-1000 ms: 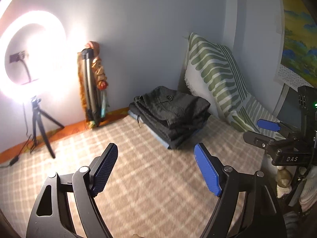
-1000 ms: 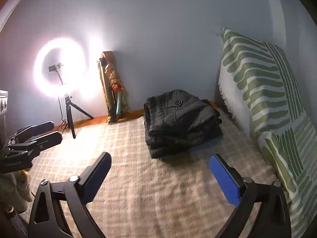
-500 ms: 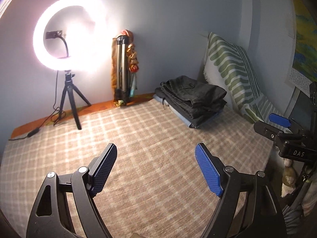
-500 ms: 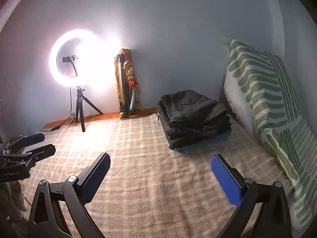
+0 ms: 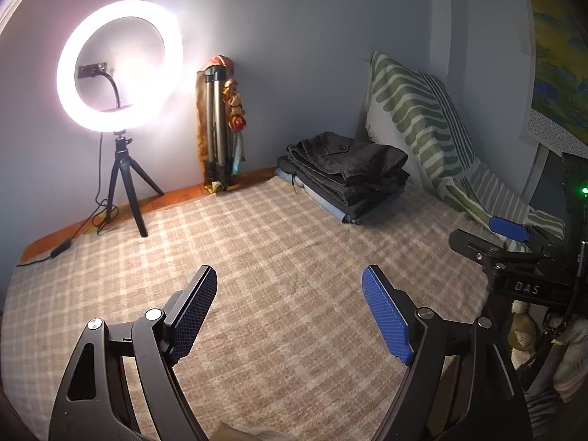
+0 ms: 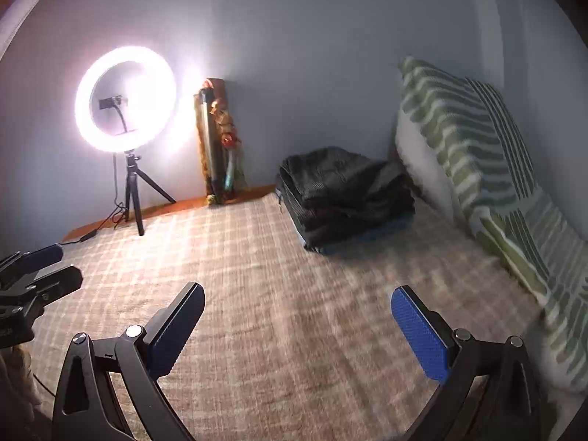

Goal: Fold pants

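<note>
Dark corduroy pants (image 5: pixel 349 169), folded atop a stack on the bed (image 5: pixel 279 257), lie upper right of frame, long axis diagonal; left hand-held gripper (image 5: pixel 290 312) and right hand-held gripper (image 6: pixel 297 323), nearer, gape empty.

On the bed (image 5: pixel 279 264), the folded pants (image 5: pixel 349 172) lie stacked at one o'clock, far end, just beside the pillow (image 5: pixel 422 117) at two o'clock. The ring light (image 5: pixel 117 66) stands at eleven o'clock; a tripod (image 5: pixel 217 128) leans against the wall between light and pants.
</note>
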